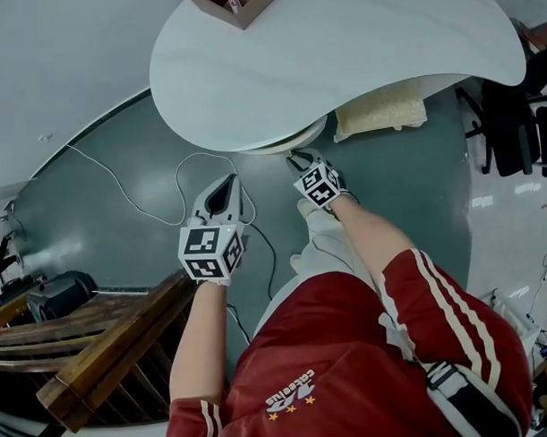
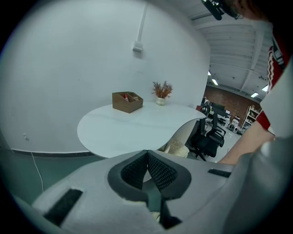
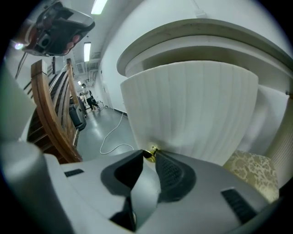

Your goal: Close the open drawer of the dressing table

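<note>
Nipped the small gold knob of the ribbed drawer, standing out from under the white surface at 12 o'clock, in the narrowed right gripper, seemingly to push it home, with the left gripper, pressed together and empty, idle at 8 o'clock.

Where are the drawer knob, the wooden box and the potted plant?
drawer knob (image 3: 149, 154), right gripper view, on its gold head.
wooden box (image 2: 123, 104), left gripper view, on its near side wall.
potted plant (image 2: 162, 89), left gripper view, on the dried sprigs.
</note>
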### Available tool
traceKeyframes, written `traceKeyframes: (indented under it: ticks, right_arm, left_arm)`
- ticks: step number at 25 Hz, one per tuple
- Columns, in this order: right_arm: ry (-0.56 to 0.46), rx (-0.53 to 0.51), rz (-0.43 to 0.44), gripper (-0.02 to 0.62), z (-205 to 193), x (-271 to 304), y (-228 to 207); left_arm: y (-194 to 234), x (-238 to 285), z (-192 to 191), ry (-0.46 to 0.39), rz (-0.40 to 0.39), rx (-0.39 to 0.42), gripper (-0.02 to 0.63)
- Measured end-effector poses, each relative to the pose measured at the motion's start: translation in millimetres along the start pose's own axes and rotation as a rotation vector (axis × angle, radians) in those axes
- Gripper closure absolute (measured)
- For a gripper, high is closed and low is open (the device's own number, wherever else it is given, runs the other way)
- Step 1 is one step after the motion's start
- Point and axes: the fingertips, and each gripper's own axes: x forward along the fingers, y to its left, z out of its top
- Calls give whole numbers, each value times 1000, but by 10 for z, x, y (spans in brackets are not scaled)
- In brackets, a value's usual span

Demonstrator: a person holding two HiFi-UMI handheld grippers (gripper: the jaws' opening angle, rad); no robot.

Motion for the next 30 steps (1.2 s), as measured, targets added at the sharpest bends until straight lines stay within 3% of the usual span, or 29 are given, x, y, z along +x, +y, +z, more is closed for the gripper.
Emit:
traceKeyframes:
  ticks: [30]
  right_arm:
    - [-40,-105,-25,506,477,434,-513]
  left_arm:
    - [140,118,-63,-7,44,-50,603]
